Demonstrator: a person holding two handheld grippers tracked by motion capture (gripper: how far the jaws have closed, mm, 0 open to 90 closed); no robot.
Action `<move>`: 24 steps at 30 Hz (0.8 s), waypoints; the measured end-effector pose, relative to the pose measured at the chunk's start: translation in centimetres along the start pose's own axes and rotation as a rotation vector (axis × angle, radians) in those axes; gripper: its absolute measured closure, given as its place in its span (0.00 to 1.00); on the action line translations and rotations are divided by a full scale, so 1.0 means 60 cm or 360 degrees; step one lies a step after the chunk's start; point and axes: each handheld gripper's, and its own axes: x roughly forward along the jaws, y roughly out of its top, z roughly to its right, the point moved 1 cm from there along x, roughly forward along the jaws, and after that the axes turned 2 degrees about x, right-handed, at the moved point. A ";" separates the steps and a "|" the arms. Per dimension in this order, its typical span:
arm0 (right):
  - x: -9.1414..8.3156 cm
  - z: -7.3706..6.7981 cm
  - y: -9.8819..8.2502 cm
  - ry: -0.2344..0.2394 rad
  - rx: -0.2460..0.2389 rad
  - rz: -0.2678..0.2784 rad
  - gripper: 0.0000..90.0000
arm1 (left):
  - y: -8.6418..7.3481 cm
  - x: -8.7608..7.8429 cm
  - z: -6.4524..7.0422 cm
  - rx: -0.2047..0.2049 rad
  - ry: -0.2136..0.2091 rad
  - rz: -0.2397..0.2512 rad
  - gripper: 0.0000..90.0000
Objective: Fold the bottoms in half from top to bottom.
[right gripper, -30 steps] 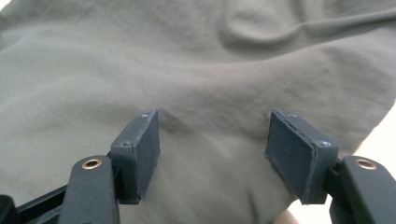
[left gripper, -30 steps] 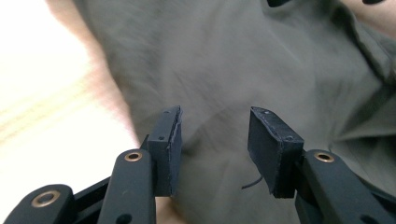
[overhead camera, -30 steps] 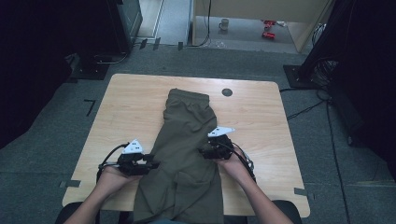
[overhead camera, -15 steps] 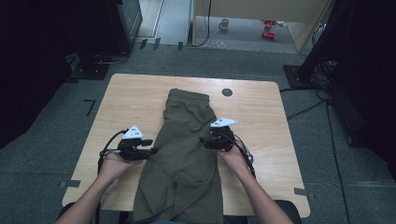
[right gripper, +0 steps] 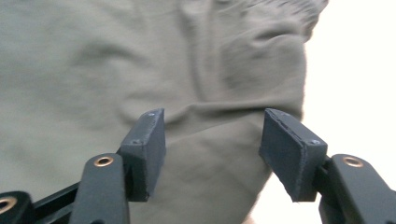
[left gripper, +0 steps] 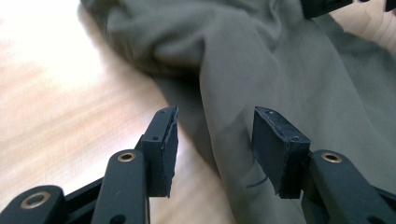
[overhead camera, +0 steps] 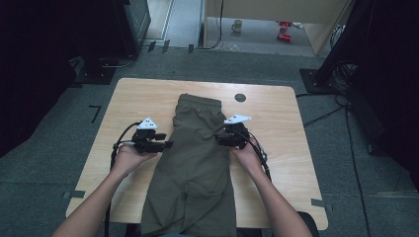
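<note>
Sliding up the frame since a moment ago, both hands are now flanking the middle of the olive trousers (overhead camera: 195, 163), which are lying lengthwise down the centre of the wooden table (overhead camera: 276, 113). That looks like lining up for a fold. The left gripper (overhead camera: 167, 144) has just been opening, the right gripper (overhead camera: 220, 139) closing; neither is pinching cloth yet. Each gripper view is revealing a trouser edge between parted pads, something the high view is blurring.

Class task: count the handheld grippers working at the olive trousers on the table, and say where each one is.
2. The left gripper is at the left edge of the trousers, the right gripper at their right edge. Both have open jaws.
</note>
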 end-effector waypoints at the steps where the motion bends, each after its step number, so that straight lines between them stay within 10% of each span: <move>1: 0.002 0.005 0.003 -0.0017 -0.0004 0.0000 0.45 | 0.005 0.003 -0.003 0.0007 0.0003 0.0005 0.57; 24: 0.047 0.073 0.029 -0.0016 0.0224 0.0013 0.41 | 0.084 0.078 -0.074 -0.0044 0.0016 0.0081 0.51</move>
